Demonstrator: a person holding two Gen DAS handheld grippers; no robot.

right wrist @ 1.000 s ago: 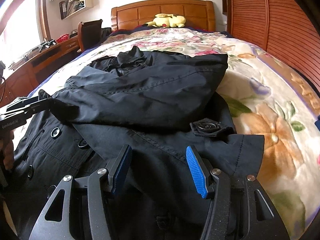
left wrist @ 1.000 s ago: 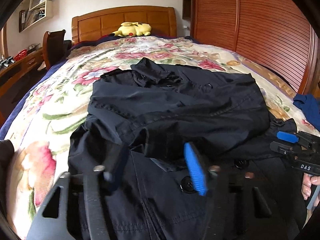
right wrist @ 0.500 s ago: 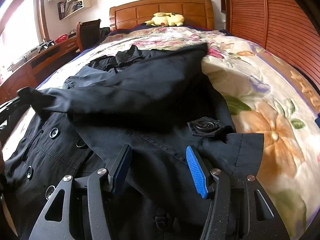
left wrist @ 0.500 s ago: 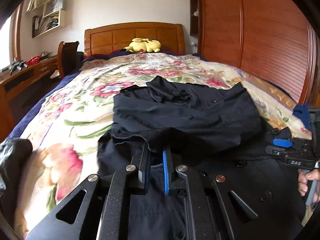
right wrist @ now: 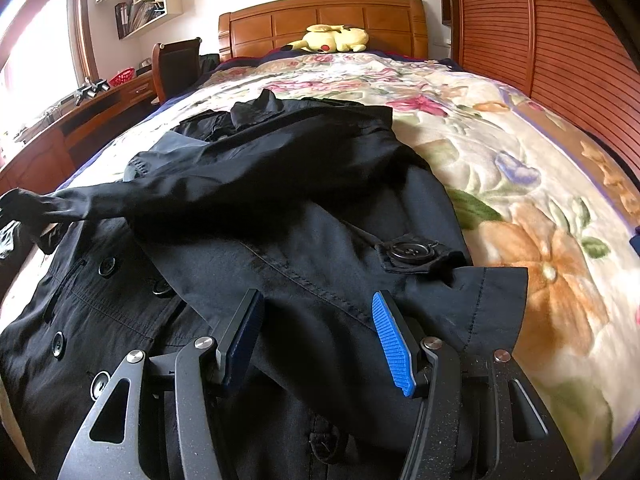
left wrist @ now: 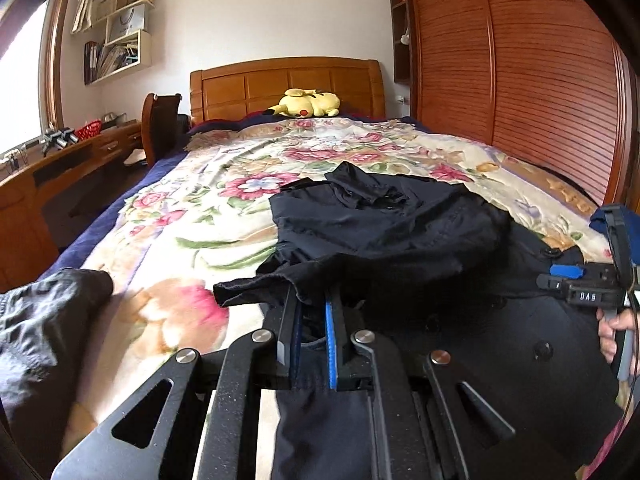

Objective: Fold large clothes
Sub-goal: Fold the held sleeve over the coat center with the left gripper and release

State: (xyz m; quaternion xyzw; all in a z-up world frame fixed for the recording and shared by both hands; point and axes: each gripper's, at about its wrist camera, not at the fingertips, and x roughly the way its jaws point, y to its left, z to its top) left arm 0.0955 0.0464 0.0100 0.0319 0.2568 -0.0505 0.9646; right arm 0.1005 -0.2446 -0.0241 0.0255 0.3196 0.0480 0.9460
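Left gripper (left wrist: 312, 312) pinching the cuff end of the dark coat's sleeve (left wrist: 256, 286), its jaws having just closed on the fabric, which is bunched between the two pads and sticks out to the left of them. Right gripper (right wrist: 318, 338) with jaws spread and nothing between them, poised just above the coat's lower front. Black coat (right wrist: 304, 216) lying buttoned-side up on the bed (right wrist: 500, 152), spreading ahead of both grippers with its collar at the far end; one sleeve drawn across the body toward the left gripper, a large button tab (right wrist: 412, 252) just ahead and to the right of the right gripper. Grey garment (left wrist: 44, 328) to the left of the left gripper; yellow plush toy (left wrist: 308, 104) far ahead by the headboard.

Risks, as judged: the hold takes in only the cuff edge, so a firm tug could pull the cloth out of the pads; dragging the sleeve may also shift the coat body, since the right gripper pins nothing down, leaving a skewed fold; loose fabric may wrinkle beneath the sleeve.

Pose: both grippers angled downward toward the bed, the left raised slightly with the sleeve off the coat; a person's hand (left wrist: 618, 334) gripping the right tool's handle at the far right of the left view
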